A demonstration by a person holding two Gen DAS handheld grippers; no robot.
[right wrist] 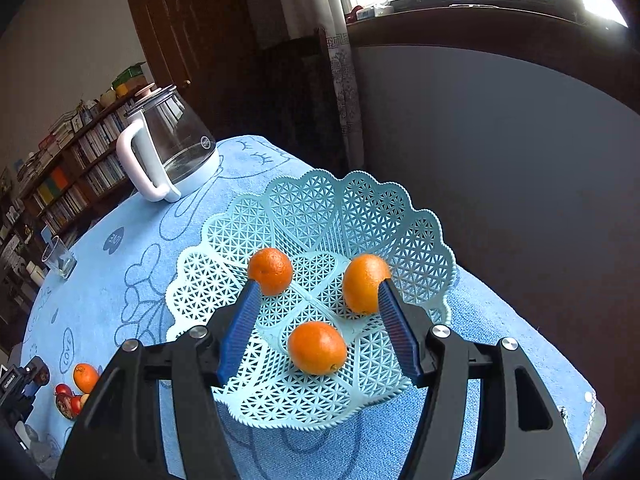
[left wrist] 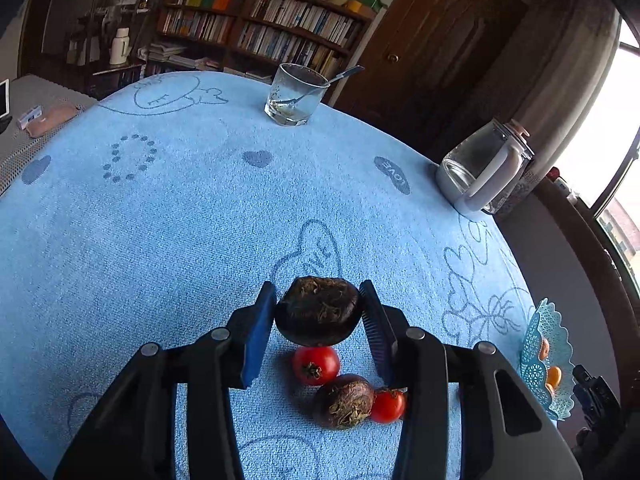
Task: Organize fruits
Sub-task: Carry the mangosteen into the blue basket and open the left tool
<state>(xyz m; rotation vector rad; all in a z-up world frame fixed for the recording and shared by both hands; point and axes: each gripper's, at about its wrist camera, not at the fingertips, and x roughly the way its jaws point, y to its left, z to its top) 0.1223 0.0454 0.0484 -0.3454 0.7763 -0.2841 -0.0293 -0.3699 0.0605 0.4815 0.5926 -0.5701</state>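
Blue towelling covers the table [left wrist: 160,220], where the left gripper [left wrist: 319,312] clamps a dark fruit [left wrist: 318,310] lifted above the tomatoes [left wrist: 315,365]. Over the basket [right wrist: 360,208] of oranges [right wrist: 317,347], the right gripper [right wrist: 318,292] hangs open and empty, likely clearing room for sorting.

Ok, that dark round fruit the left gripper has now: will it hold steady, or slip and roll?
The dark fruit looks firm and rough-skinned, so the left gripper pads probably hold it without crushing. It is rounded, so set on the blue cloth it may roll a little, though the terry should slow it.
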